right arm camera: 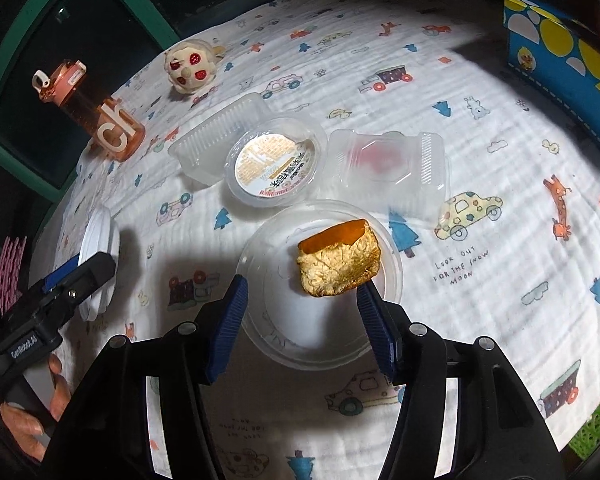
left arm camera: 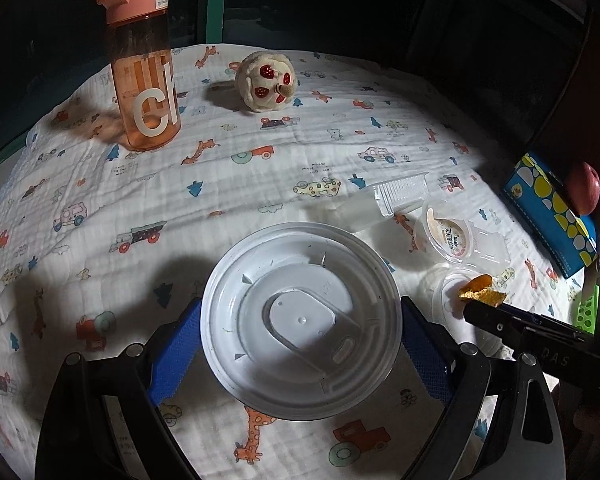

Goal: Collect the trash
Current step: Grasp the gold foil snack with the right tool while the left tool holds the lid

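My left gripper point(left arm camera: 300, 332) is shut on a white round plastic lid point(left arm camera: 300, 320), its blue pads against both rims; the lid also shows edge-on in the right wrist view point(right arm camera: 98, 256). My right gripper point(right arm camera: 300, 304) is open around a clear round lid point(right arm camera: 324, 280). A piece of orange peel point(right arm camera: 338, 258) rests on that lid, touching the right pad point(right arm camera: 374, 320). In the left wrist view the peel point(left arm camera: 480, 292) sits at the right gripper's tip. A small labelled cup point(right arm camera: 274, 166) and two clear plastic trays point(right arm camera: 216, 136) point(right arm camera: 392, 172) lie beyond.
An orange water bottle point(left arm camera: 144, 68) and a plush toy point(left arm camera: 266, 80) stand at the table's far side. A blue patterned box point(right arm camera: 560, 56) sits at the right edge. A green basket point(right arm camera: 596, 424) shows at the lower right. A printed cloth point(left arm camera: 260, 184) covers the table.
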{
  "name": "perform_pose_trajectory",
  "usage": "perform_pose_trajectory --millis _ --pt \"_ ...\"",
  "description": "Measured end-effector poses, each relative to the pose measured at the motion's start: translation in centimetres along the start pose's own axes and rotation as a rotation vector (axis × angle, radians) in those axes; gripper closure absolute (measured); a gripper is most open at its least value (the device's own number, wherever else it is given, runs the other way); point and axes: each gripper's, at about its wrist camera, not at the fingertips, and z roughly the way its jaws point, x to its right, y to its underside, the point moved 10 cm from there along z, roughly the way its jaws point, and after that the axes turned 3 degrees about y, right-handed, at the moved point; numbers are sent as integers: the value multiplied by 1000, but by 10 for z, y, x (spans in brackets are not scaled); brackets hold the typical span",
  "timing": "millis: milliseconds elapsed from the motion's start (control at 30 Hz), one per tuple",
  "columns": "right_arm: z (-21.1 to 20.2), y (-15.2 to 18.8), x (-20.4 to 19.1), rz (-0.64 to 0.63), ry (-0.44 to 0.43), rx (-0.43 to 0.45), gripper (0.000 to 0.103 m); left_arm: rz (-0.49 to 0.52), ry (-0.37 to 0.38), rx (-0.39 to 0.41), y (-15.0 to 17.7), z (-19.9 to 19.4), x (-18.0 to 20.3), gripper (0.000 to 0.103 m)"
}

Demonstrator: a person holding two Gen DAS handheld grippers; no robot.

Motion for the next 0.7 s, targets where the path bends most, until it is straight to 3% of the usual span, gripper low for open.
perform_pose_trajectory --millis 233,400,533,700 --pt "8 -10 5 49 61 44 46 3 4 -8 4 4 -2 13" --pt "13 -15 4 1 187 110 49 3 9 -13 6 5 -2 13" --pt "15 -17 6 -41 260 147 62 7 11 -17 9 6 -1 13" --pt "12 -14 7 -64 235 155 65 0 10 -17 9 5 -3 13"
